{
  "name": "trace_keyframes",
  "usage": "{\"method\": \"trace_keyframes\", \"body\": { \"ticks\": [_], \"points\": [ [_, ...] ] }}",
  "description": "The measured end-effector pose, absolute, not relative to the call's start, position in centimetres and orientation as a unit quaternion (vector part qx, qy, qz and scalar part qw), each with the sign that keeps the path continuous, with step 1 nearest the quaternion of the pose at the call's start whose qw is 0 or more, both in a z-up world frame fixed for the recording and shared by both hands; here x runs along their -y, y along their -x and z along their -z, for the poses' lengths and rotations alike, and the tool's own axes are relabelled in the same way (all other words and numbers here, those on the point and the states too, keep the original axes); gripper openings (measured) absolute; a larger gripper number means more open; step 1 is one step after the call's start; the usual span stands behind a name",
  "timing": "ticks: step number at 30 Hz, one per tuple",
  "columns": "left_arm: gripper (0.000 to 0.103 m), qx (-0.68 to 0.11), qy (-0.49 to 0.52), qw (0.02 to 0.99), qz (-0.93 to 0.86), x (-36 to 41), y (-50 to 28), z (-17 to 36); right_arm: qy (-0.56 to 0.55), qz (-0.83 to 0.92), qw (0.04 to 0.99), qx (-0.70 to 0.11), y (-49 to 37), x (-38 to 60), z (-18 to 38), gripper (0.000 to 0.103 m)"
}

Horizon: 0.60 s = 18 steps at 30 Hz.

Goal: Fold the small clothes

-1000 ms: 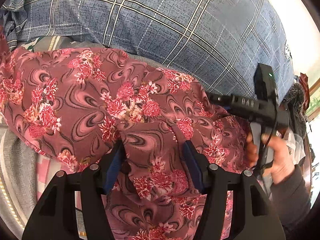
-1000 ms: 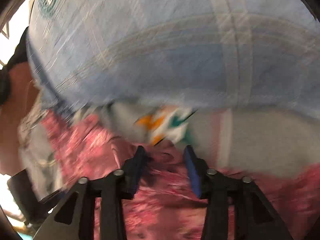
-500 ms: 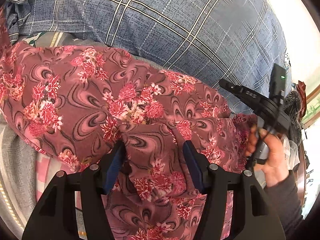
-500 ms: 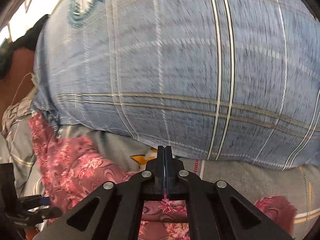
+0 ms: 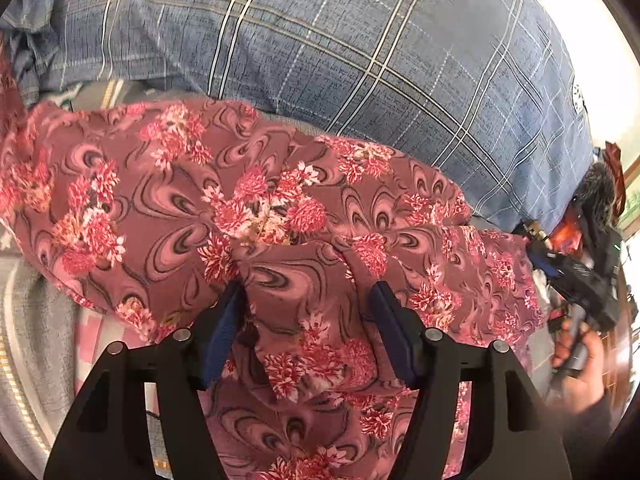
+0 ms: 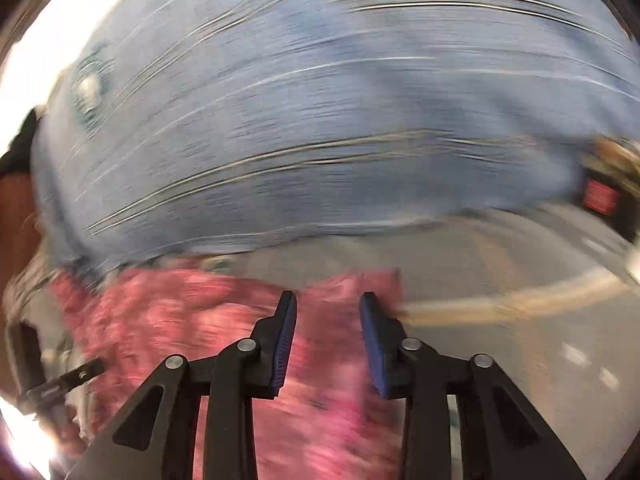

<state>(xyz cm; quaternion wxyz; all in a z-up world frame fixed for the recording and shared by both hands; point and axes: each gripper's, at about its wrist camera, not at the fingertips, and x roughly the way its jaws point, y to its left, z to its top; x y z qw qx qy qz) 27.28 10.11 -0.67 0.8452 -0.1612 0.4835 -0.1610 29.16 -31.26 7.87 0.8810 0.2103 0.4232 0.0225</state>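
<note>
A pink floral garment (image 5: 160,208) lies spread on the bed in front of a blue plaid pillow (image 5: 360,60). My left gripper (image 5: 307,288) points down at its near part. Its jaws are opening astride a raised fold of the cloth, and the pads do not clamp it. In the blurred right wrist view my right gripper (image 6: 328,298) hovers above the garment's (image 6: 180,328) right end, jaws opening with nothing between them. From the left wrist view, the right gripper (image 5: 540,256) is at the garment's right edge, held by a hand (image 5: 580,360).
The plaid pillow (image 6: 320,120) fills the far side in both views. Grey striped bedding (image 5: 36,320) shows at the left and also under the garment's right end (image 6: 520,260). Dark and red items (image 5: 600,200) crowd the bed's far right corner.
The right gripper shut at the garment's far edge, then swung off to the right and opened again. The left gripper stayed in place and its jaws widened a little.
</note>
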Motion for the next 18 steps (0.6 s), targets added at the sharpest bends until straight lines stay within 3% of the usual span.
{"method": "trace_keyframes", "body": {
  "ticks": [2, 4, 7, 8, 9, 10, 13, 16, 18],
  "points": [
    [0.064, -0.483, 0.155, 0.846, 0.161, -9.9, -27.3, 0.5, -0.267, -0.024, 0.876, -0.400, -27.3, 33.2, -8.1, 0.039],
    [0.064, -0.484, 0.152, 0.847, 0.160, -9.9, -27.3, 0.6, -0.292, -0.019, 0.872, -0.392, -26.2, 34.2, -7.6, 0.057],
    [0.064, -0.483, 0.155, 0.847, 0.160, -10.0, -27.3, 0.6, -0.312, -0.032, 0.842, -0.439, -26.4, 32.5, -5.0, 0.058],
    [0.064, -0.483, 0.156, 0.847, 0.161, -10.0, -27.2, 0.6, -0.307, -0.046, 0.834, -0.457, -26.5, 31.6, -4.1, 0.054],
    [0.064, -0.483, 0.157, 0.846, 0.162, -10.0, -27.2, 0.6, -0.290, -0.060, 0.838, -0.458, -26.4, 31.0, -4.3, 0.014],
    [0.064, -0.483, 0.158, 0.846, 0.162, -9.8, -27.3, 0.7, -0.260, -0.057, 0.858, -0.439, -26.2, 30.2, -5.1, 0.004],
    [0.064, -0.483, 0.153, 0.847, 0.162, -9.3, -27.4, 0.9, -0.238, -0.028, 0.903, -0.358, -25.6, 30.4, -7.8, 0.004],
    [0.064, -0.484, 0.128, 0.851, 0.159, -8.4, -27.4, 0.8, -0.167, 0.030, 0.870, -0.462, -29.1, 29.8, -4.7, 0.006],
    [0.064, -0.490, 0.125, 0.847, 0.167, -8.4, -27.2, 0.5, -0.145, 0.052, 0.864, -0.480, -29.3, 29.4, -4.2, 0.007]
  ]
}}
